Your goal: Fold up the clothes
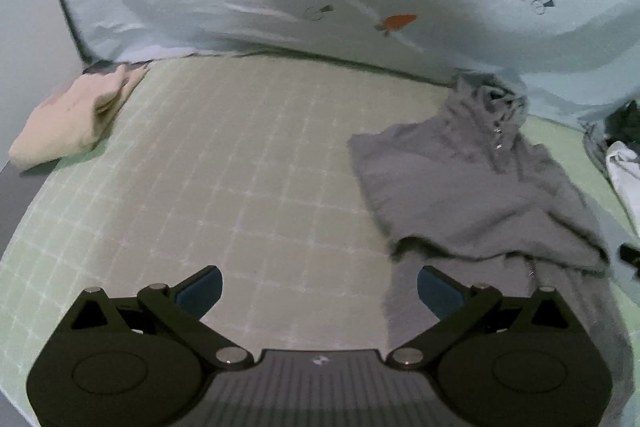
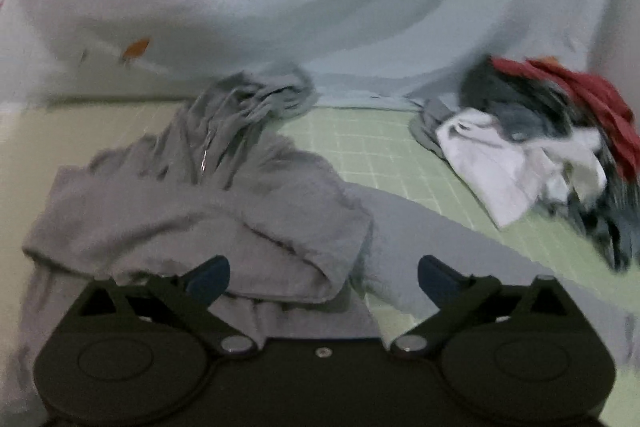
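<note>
You will find no readable text, brand name or number anywhere here; the small pale mark on the left gripper [image 1: 320, 289] body is too blurred to make out.

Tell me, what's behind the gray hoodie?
Behind the gray hoodie a light blue carrot-print blanket rises. Under the hoodie is the green checked mat; whatever lies beneath the blanket stays hidden.

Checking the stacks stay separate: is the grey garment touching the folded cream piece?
Apart. The left wrist view shows bare checked sheet between the folded cream piece and the grey garment.
</note>
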### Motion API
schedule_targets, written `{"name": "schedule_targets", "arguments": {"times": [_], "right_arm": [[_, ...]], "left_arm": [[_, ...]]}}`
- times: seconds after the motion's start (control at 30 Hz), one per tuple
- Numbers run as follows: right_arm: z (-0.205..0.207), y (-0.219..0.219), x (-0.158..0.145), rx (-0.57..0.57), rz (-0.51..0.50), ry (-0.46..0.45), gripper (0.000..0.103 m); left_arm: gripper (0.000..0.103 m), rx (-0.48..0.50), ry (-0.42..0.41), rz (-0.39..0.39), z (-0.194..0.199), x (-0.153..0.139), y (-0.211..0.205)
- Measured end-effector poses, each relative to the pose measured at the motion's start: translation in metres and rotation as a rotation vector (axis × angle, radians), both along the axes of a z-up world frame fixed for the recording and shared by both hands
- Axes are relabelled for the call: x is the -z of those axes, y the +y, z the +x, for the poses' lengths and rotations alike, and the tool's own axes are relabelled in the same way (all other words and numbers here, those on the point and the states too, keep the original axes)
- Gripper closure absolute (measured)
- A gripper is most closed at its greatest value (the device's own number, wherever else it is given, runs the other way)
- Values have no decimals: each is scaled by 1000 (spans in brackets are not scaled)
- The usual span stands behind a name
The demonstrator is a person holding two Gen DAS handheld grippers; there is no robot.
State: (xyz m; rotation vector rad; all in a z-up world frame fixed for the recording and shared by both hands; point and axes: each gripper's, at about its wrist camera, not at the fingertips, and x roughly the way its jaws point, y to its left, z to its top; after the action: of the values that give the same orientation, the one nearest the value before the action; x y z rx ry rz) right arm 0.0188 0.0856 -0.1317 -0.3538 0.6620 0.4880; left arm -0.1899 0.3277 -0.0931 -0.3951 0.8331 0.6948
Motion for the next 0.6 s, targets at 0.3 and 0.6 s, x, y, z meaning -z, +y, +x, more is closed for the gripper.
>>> {"name": "schedule_targets", "arguments": {"times": [0.3,0.6], "right_arm": [[50,49,48,-193,-234,-48,24],[91,42,38,-221,-91,-22,97]], "left_arm": [[0,-21,16,40,48,7,-5],[0,-38,143,0,85,39,3]]}}
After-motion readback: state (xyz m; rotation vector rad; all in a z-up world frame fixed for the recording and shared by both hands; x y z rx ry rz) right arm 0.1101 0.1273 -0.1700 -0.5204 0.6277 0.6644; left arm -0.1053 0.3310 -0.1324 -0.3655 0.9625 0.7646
